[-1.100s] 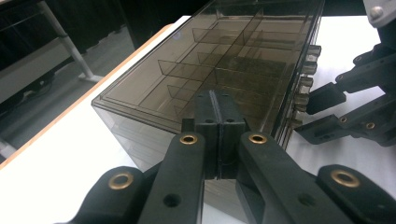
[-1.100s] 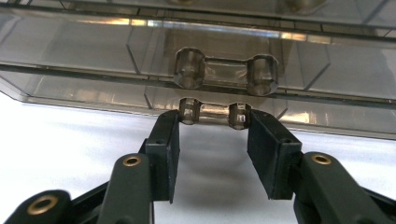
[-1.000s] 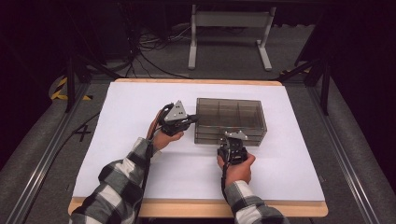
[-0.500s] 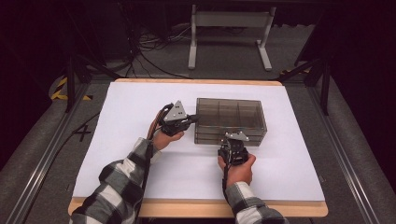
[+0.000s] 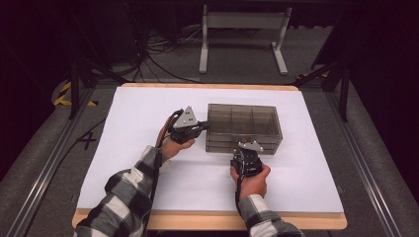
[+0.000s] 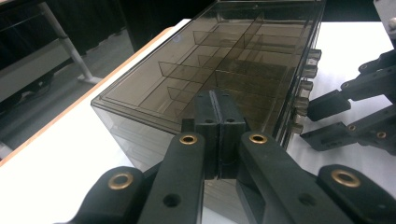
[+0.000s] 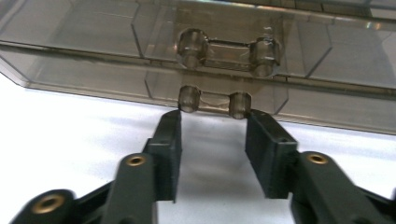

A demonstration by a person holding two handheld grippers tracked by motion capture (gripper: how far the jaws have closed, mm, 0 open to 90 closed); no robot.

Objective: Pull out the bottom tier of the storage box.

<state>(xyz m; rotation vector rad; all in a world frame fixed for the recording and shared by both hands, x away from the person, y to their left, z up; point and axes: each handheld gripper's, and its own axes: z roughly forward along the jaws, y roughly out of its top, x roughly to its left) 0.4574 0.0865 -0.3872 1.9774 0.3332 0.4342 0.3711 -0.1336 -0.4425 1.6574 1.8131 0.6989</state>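
- While the left gripper [image 5: 201, 126] rests pressed together against the short left end of the box [image 5: 244, 127], nothing btwn its jaws, it looks to be steadying the box.
- Box: smoky clear plastic, divided compartments, lid down, sits mid-table on the white sheet [image 5: 148, 103], a bit right of centre.
- Right gripper [image 7: 212, 123] is spread, jaws either side of the lower latch [image 7: 214, 101] on the near long wall; tips just at the latch knobs, pads not yet pinching.
- 2 latches stacked there: upper latch [image 7: 229, 48] above it, untouched.
- Step in hand, I'd say: lining up on the latch to undo it & open the box.
- Next move needs: ease fwd a touch, close on the latch squarely, then pull/flip while the left keeps the box from sliding on the sheet.
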